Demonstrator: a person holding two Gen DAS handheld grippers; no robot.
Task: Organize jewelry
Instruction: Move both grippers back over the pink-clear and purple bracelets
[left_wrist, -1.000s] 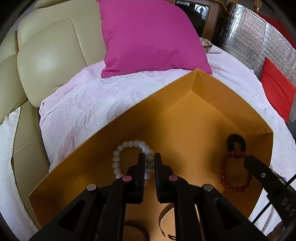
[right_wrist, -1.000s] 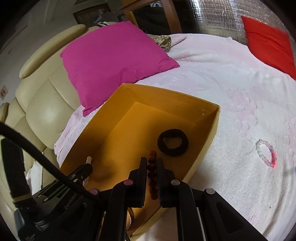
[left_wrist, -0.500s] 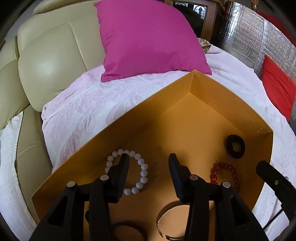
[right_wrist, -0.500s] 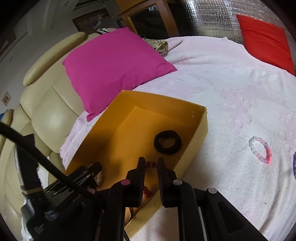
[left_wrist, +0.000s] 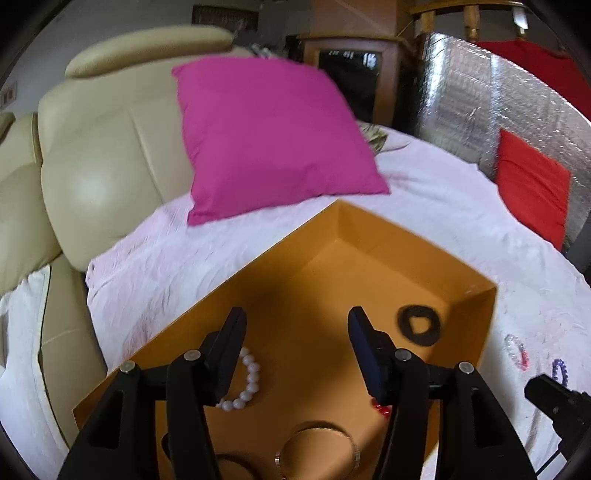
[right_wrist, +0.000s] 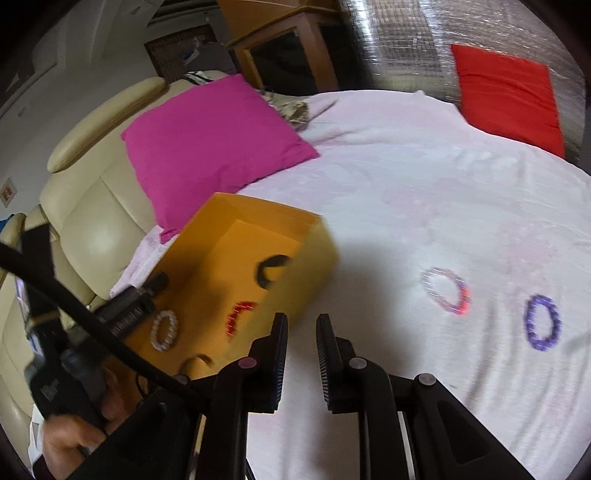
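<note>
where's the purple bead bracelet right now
In the right wrist view, the purple bead bracelet lies on the pale pink blanket, outside the orange box, just right of the pink-and-clear bead bracelet.

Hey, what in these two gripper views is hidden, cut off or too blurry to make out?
- Left wrist: red bracelet mostly behind the left gripper.
- Left wrist: metal bangle cut by the bottom edge.
- Right wrist: black hair tie half hidden by the box wall.
- Right wrist: pink-and-white bracelet smeared by motion blur.
</note>
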